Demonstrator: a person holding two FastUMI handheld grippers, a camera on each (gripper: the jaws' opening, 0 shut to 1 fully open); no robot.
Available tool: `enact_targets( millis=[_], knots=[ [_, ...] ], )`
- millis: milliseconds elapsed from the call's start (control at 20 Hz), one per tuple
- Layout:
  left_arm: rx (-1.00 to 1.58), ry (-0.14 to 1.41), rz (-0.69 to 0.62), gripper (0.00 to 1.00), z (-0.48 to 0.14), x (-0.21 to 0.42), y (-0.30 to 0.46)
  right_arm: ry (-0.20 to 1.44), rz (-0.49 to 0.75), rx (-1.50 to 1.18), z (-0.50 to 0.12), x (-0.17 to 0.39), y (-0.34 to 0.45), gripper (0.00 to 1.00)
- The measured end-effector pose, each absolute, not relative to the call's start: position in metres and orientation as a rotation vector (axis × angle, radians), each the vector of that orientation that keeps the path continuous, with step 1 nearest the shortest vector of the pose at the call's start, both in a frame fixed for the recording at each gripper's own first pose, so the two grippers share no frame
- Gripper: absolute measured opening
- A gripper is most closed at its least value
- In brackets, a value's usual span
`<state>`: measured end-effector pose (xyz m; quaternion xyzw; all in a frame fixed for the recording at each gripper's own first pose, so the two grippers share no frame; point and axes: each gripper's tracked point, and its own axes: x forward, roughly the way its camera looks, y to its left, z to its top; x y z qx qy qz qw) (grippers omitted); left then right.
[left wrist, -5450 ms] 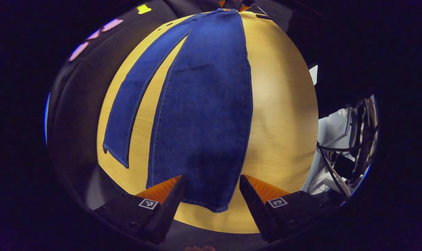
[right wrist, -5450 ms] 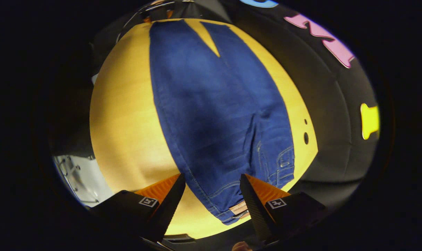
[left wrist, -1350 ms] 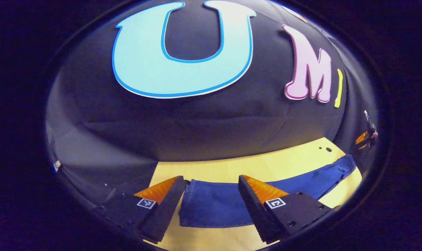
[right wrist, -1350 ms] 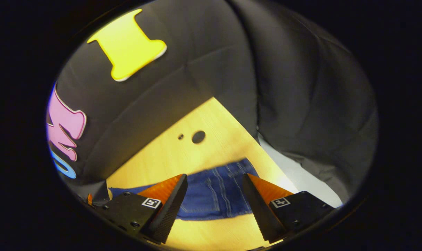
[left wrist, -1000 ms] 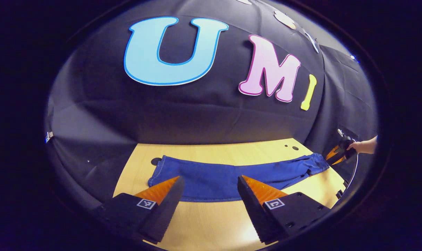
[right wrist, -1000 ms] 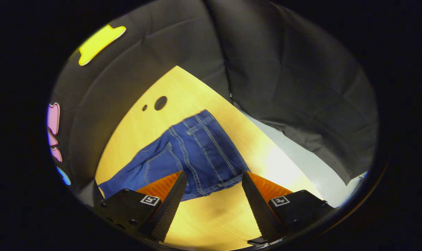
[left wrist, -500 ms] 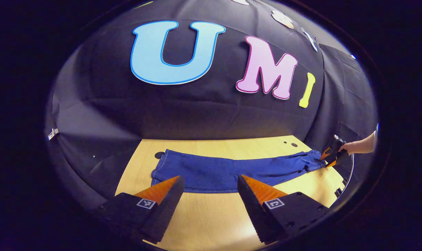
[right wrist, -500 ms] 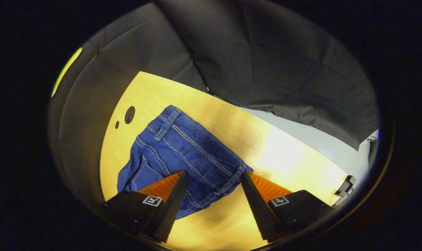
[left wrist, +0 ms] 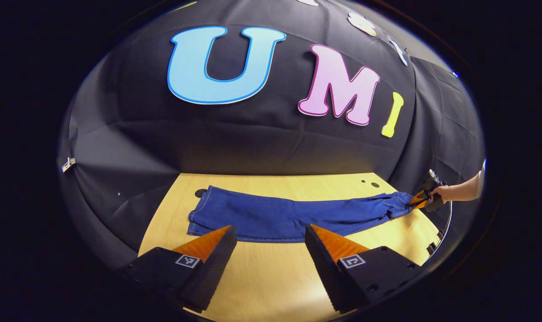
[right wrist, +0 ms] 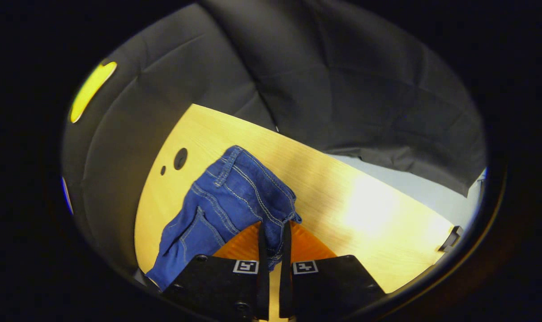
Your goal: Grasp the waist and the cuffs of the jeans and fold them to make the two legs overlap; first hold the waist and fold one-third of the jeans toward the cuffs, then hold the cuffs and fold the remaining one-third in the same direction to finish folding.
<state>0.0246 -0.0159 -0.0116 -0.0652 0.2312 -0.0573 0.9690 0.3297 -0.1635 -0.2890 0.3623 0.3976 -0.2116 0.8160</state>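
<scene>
Blue jeans (left wrist: 293, 217) lie lengthwise on the yellow wooden table (left wrist: 271, 277), legs overlapped, cuffs at the left and waist at the right. My left gripper (left wrist: 268, 230) hovers open over the table on the near side of the leg section, with nothing between its fingers. In the right gripper view, my right gripper (right wrist: 273, 230) is shut on the near corner of the waist (right wrist: 239, 192), and the denim bunches up there. In the left gripper view, the right gripper (left wrist: 424, 199) sits at the waist end, held by a hand (left wrist: 452, 192).
Black cloth walls close in the table at the back and sides. Two round holes (right wrist: 180, 158) pierce the tabletop near the waist. A pale floor (right wrist: 409, 183) lies beyond the table's far edge, and a small black bracket (right wrist: 450, 239) sits on that edge.
The right gripper's fingers have gone from open around the waist corner to shut on it, and the waist has bunched. The left gripper has drawn back slightly and stays open.
</scene>
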Motion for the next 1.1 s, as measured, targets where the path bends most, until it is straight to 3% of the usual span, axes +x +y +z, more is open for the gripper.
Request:
enact_targets(
  millis=[250,400,550,650,800,950,1100],
  knots=[
    [-0.146,0.471,-0.121,0.97,-0.01,0.025,-0.011,0.592,-0.239,0.5,-0.147,0.376,-0.121,0.12],
    [-0.14,0.467,-0.123,0.97,-0.004,0.022,-0.005,0.488,-0.061,0.357,-0.076,0.395,-0.026,0.12],
    [-0.152,0.455,-0.104,0.97,0.001,0.015,0.009,0.452,0.092,0.214,-0.06,0.4,0.081,0.12],
    [-0.17,0.48,-0.095,0.97,-0.006,0.007,0.017,0.443,0.2,0.112,-0.08,0.403,0.172,0.12],
    [-0.173,0.513,-0.083,0.96,-0.019,-0.003,0.024,0.575,0.317,0.013,-0.169,0.387,0.28,0.12],
    [-0.181,0.548,-0.065,0.96,-0.034,-0.01,0.031,0.751,0.385,-0.126,-0.273,0.35,0.326,0.12],
    [-0.243,0.576,-0.042,0.96,-0.047,-0.009,0.038,0.72,0.43,-0.192,-0.288,0.345,0.333,0.12]
  ],
)
